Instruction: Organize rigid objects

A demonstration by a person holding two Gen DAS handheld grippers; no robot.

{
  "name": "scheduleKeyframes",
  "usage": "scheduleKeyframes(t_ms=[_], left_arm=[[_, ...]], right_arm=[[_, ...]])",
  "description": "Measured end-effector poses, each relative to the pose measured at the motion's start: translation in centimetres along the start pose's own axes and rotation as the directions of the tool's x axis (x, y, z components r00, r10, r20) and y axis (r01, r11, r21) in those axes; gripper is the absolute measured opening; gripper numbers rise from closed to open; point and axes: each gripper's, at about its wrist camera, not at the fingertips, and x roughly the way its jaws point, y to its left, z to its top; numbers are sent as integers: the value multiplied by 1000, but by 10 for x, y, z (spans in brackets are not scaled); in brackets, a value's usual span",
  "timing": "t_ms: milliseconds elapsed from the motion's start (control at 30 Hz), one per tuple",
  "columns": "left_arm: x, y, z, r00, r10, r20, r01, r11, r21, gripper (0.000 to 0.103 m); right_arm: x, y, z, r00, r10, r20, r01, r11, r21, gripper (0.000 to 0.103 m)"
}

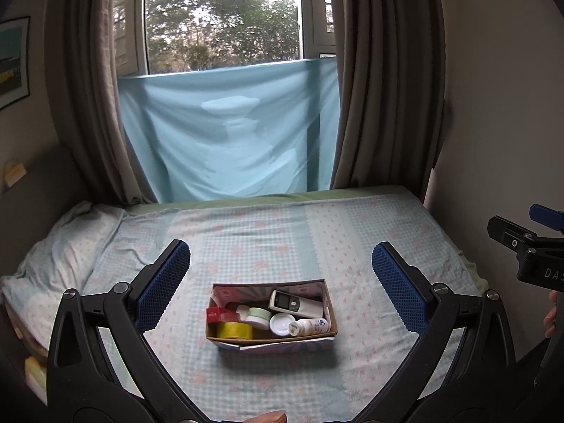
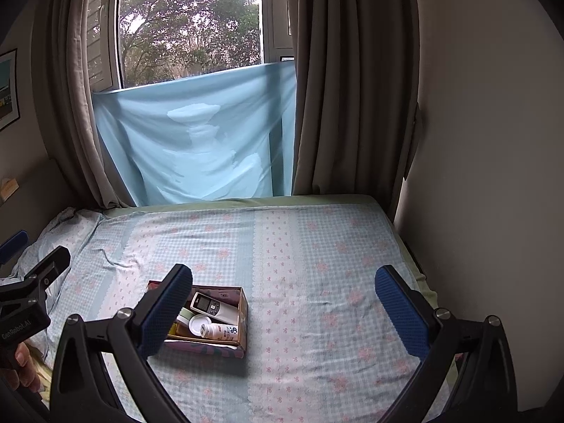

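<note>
The left gripper (image 1: 281, 285) hangs above the bed (image 1: 370, 232) with its jaws spread wide and nothing between them. Seen from the left wrist, the cardboard box (image 1: 329, 308) sits on the checked sheet straight ahead, framed between the two blue pads. Inside it lie a yellow tape roll (image 1: 234, 330), a small red box (image 1: 220, 314), a green-lidded jar (image 1: 259, 317), a round white lid (image 1: 281, 323), a white bottle (image 1: 310, 326) on its side and a white handheld device (image 1: 294, 304) with a screen, leaning against the far wall. The right gripper's body shows at the right edge, well apart from the box.

From the right wrist, the right gripper (image 2: 283, 294) is likewise wide open and empty. The box (image 2: 242, 312) lies low and to the left, partly hidden behind the left pad; the white bottle (image 2: 220, 331) and the handheld device (image 2: 209, 306) are plain to see. The rest of the sheet looks bare.

Every rigid item in view seems already gathered in the box, so the task looks either finished or about to begin with unloading; the pictures do not settle which. If another item is to be taken, the next move would call for lowering one gripper over the box and closing on a single item without nudging its neighbours.
</note>
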Motion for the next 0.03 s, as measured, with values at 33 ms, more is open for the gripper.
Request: scheduleKeyframes(t_ms=[33], left_arm=[[0,1,0,1000,-1,3,1,1000,-6,103]], right_arm=[[0,0,0,1000,1,0,-1,1000,2,103]])
